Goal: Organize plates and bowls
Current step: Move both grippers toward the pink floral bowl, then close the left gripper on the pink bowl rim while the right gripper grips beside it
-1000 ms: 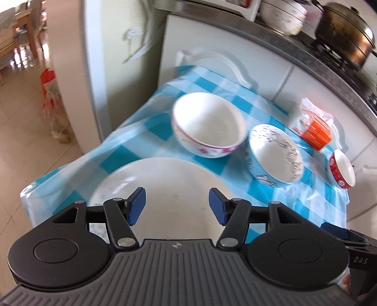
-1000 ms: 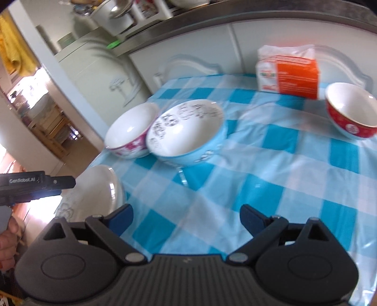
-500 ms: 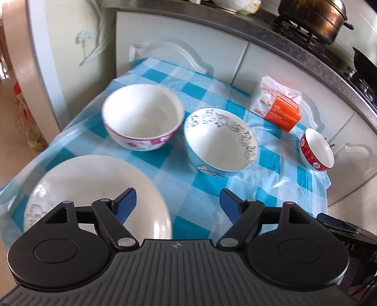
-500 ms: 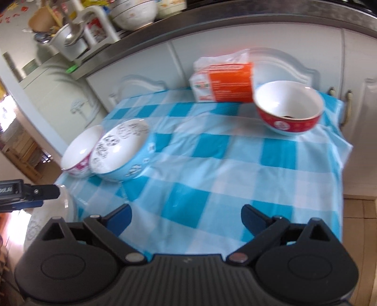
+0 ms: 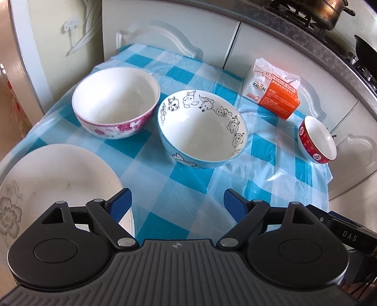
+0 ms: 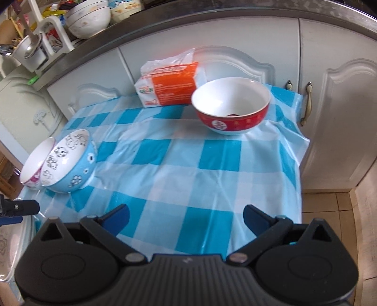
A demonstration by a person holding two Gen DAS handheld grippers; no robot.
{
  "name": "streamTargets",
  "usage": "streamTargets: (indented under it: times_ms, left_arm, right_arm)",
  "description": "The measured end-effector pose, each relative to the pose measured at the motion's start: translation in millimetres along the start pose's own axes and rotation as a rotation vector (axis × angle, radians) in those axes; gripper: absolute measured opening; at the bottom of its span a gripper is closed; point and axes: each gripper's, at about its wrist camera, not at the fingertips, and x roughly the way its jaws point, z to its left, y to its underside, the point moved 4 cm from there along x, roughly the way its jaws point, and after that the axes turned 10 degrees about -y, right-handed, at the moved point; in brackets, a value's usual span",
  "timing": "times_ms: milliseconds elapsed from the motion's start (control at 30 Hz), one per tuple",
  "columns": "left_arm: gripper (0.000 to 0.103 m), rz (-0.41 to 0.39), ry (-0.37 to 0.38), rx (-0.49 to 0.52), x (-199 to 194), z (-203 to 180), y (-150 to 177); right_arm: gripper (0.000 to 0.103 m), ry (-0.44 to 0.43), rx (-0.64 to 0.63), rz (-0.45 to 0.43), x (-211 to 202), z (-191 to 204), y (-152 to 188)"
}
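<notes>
On a blue-checked tablecloth (image 5: 193,188) stand a white plate (image 5: 59,179) at the near left, a pink-flowered bowl (image 5: 115,103), a blue cartoon bowl (image 5: 202,131) and a small red bowl (image 5: 315,143) at the far right. My left gripper (image 5: 176,203) is open and empty, above the near edge beside the plate. My right gripper (image 6: 186,216) is open and empty over the cloth (image 6: 188,169), facing the red bowl (image 6: 231,108). The blue bowl (image 6: 68,162) and pink bowl (image 6: 35,162) stand at its left, touching or nearly so.
An orange-and-white tissue pack (image 5: 273,91) lies at the back by the white cabinet doors (image 6: 329,106). A counter above holds a stove with a pot (image 5: 329,9) and stacked bowls (image 6: 87,16). The table's right edge drops to a tiled floor (image 6: 341,223).
My left gripper has swung right from over the plate and opened wider. My right gripper has swung right from the blue bowl toward the red bowl.
</notes>
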Motion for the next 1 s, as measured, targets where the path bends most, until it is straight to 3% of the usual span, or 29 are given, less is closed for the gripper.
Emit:
streamTargets:
  times_ms: [300, 600, 1000]
  left_arm:
    - [0.103, -0.019, 0.014, -0.005, -3.3, 0.5, -5.3]
    - [0.103, -0.003, 0.016, -0.085, -0.8, 20.5, -8.9]
    - [0.103, -0.045, -0.049, -0.215, 3.9, 88.3, -46.2]
  right_arm:
    - [0.102, 0.014, -0.02, -0.002, 2.6, -0.4, -3.4]
    - [0.102, 0.0, -0.03, 0.001, 6.8, 13.0, -9.9]
    - [0.102, -0.115, -0.063, -0.005, 28.6, 63.8, -50.8]
